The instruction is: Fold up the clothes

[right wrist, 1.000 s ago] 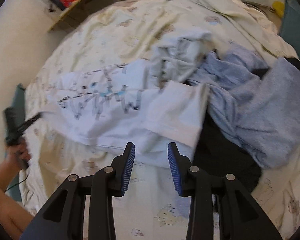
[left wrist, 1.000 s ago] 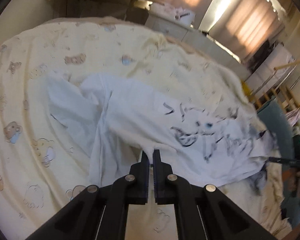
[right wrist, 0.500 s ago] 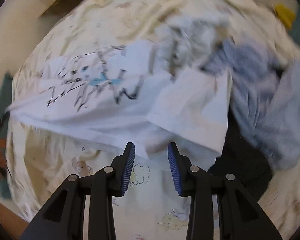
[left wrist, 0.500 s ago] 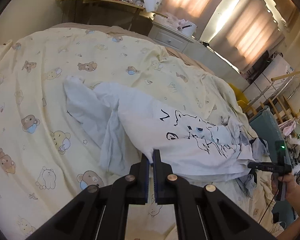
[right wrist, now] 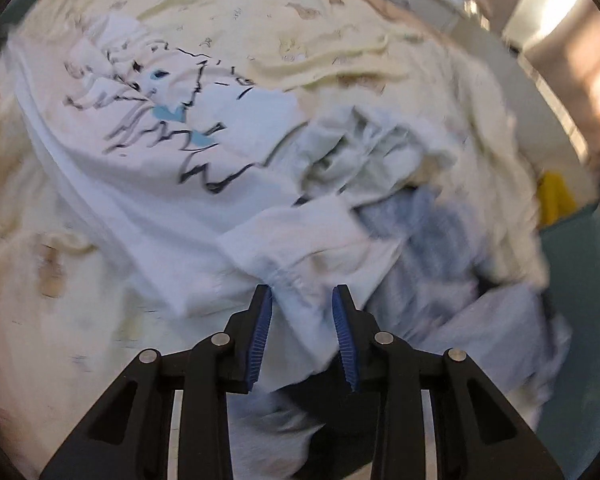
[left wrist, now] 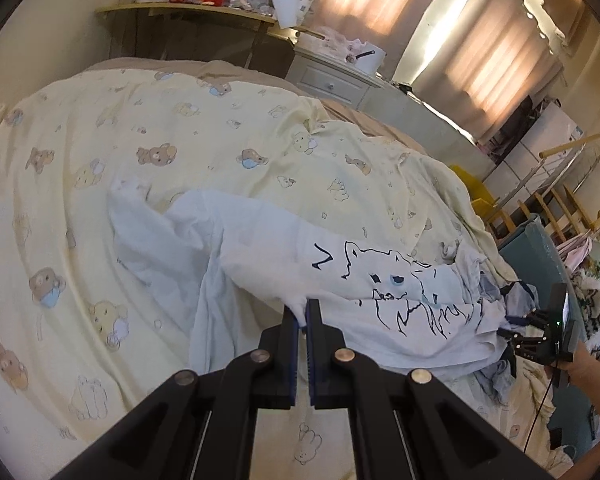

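A white T-shirt with a dark line drawing of an animal lies spread across the bed. My left gripper is shut on a pinch of its near edge and holds that edge raised off the cover. In the right wrist view the same T-shirt is blurred, and its hemmed sleeve reaches down between the blue pads. My right gripper is closing, with a gap still showing on each side of the sleeve. The left wrist view shows that right gripper at the shirt's far right end.
A yellow bear-print bed cover lies under everything. Crumpled pale, grey-blue and dark garments are heaped right of the shirt. A nightstand, a cluttered shelf and a drying rack stand beyond the bed. A hand holds the right gripper.
My left gripper has risen, lifting the shirt's edge higher. The right gripper has rolled and slid across so that the sleeve hem now lies between its pads, which have narrowed slightly.
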Motion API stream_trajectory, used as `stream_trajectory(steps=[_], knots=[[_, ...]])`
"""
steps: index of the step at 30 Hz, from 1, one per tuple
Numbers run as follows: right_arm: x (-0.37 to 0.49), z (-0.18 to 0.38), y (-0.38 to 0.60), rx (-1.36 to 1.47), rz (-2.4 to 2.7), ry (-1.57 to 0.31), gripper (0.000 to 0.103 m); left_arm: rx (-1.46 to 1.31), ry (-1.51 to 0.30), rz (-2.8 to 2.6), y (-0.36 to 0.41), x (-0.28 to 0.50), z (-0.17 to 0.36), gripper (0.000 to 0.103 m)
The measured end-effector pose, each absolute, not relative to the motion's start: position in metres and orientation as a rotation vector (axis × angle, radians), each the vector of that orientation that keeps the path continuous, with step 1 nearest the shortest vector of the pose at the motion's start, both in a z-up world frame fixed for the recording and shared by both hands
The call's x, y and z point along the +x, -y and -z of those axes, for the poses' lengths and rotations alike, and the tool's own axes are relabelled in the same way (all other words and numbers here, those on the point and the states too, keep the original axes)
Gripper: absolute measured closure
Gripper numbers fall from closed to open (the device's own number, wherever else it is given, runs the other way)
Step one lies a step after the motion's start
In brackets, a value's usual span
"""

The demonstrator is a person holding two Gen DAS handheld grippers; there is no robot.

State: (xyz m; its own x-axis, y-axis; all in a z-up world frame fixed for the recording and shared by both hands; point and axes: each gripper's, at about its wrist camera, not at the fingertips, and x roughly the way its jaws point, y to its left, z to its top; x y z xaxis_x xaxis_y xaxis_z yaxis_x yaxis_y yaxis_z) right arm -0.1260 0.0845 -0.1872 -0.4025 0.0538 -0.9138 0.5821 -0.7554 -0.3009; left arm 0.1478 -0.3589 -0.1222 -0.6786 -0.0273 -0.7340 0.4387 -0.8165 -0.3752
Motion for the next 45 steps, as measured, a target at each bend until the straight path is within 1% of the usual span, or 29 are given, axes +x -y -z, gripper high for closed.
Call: stream_trajectory(steps=[2,6,8,9,11,13,16,18,19,21,26,29,32,35,38,41,42,43,44,45], knots=[[-0.128,0.187,-0.081,1.459,2.198,-0.920,0.068,1.107,-0.774,2.534,0.361,0.142,0.123,0.100],[-0.140,0.188,-0.078,1.435,2.193,-0.965,0.068,1.134,-0.734,2.521,0.366,0.129,0.127,0.100],[-0.148,0.188,-0.075,1.408,2.211,-1.018,0.096,1.139,-0.699,2.499,0.370,0.122,0.130,0.100],[-0.153,0.184,-0.077,1.398,2.238,-1.008,0.101,1.143,-0.683,2.480,0.373,0.118,0.132,0.100],[-0.162,0.171,-0.085,1.389,2.299,-0.888,0.101,1.152,-0.656,2.431,0.380,0.111,0.138,0.100],[-0.173,0.150,-0.103,1.386,2.389,-0.666,0.101,1.159,-0.629,2.381,0.386,0.104,0.143,0.100],[-0.189,0.123,-0.142,1.407,2.503,-0.267,0.101,1.174,-0.559,2.326,0.393,0.093,0.152,0.100],[-0.193,0.117,-0.167,1.445,2.554,-0.098,0.101,1.187,-0.549,2.290,0.401,0.087,0.161,0.100],[-0.196,0.118,-0.178,1.475,2.572,-0.044,0.101,1.199,-0.560,2.279,0.405,0.085,0.165,0.100],[-0.199,0.125,-0.194,1.541,2.586,0.014,0.101,1.222,-0.585,2.257,0.411,0.081,0.174,0.100],[-0.195,0.137,-0.213,1.628,2.595,0.085,0.101,1.273,-0.526,2.262,0.407,0.074,0.180,0.100],[-0.187,0.137,-0.221,1.605,2.585,0.146,0.101,1.267,-0.531,2.273,0.405,0.072,0.176,0.100],[-0.178,0.131,-0.225,1.520,2.469,0.283,0.101,1.260,-0.528,2.278,0.404,0.072,0.171,0.099],[-0.175,0.139,-0.221,1.564,2.336,0.356,0.100,1.308,-0.517,2.270,0.402,0.073,0.179,0.099],[-0.176,0.156,-0.218,1.647,2.324,0.337,0.096,1.358,-0.504,2.262,0.400,0.073,0.186,0.099],[-0.180,0.174,-0.218,1.751,2.352,0.167,0.095,1.355,-0.521,2.251,0.397,0.079,0.191,0.099],[-0.180,0.176,-0.219,1.770,2.367,0.102,0.084,1.353,-0.534,2.251,0.395,0.081,0.192,0.099],[-0.179,0.177,-0.221,1.776,2.384,0.057,0.070,1.354,-0.546,2.260,0.393,0.082,0.193,0.099],[-0.175,0.175,-0.223,1.760,2.399,0.032,0.067,1.355,-0.547,2.271,0.390,0.083,0.193,0.099],[-0.170,0.173,-0.224,1.736,2.413,0.006,0.048,1.356,-0.545,2.285,0.387,0.082,0.192,0.099]])
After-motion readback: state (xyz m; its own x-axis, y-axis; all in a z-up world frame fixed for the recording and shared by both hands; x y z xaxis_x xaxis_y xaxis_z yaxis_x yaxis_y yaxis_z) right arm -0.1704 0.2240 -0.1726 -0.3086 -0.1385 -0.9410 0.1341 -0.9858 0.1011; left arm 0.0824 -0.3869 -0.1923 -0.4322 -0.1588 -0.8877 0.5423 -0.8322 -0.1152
